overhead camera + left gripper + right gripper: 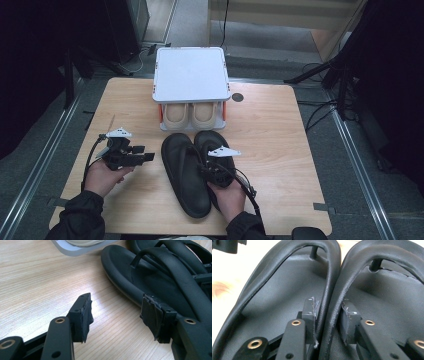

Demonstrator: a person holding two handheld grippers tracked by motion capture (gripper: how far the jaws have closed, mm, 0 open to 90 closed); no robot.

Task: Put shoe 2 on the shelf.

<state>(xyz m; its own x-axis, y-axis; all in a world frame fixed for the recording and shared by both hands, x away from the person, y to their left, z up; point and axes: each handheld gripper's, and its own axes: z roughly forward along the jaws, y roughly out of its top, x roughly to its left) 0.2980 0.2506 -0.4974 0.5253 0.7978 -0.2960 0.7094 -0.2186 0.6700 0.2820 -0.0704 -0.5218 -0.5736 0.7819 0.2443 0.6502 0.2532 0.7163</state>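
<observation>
The right gripper (214, 167) sits down among the pair of black flip-flops (197, 170), and in the right gripper view its jaws pinch together the two inner straps (329, 302), one from each sandal, pads pressed on either side. A neat way to take both at once. The sandals lie side by side on the wooden table (280, 145), directly under and ahead of that gripper, toes pointing away from it toward the rack.

These look light and rubbery: soles that will flex and droop at the heels when lifted, straps soft and smooth enough to slide through the pads if the squeeze slackens. The hold near the strap roots seems sensible; closer to the toe post would likely balance them better.

Off to the side, the left gripper (131, 155) hovers over bare wood with its jaws spread wide and nothing between them; the near sandal's edge (125, 282) lies just beyond its far fingertip.

Straight ahead of the right gripper stands a white shoe rack (191, 75), its flat top bare, and a pair of beige slippers (190, 115) fills the lower shelf. That shelf being taken, the top looks the likelier landing spot, and the rack's front edge is what the dangling soles could catch on.
</observation>
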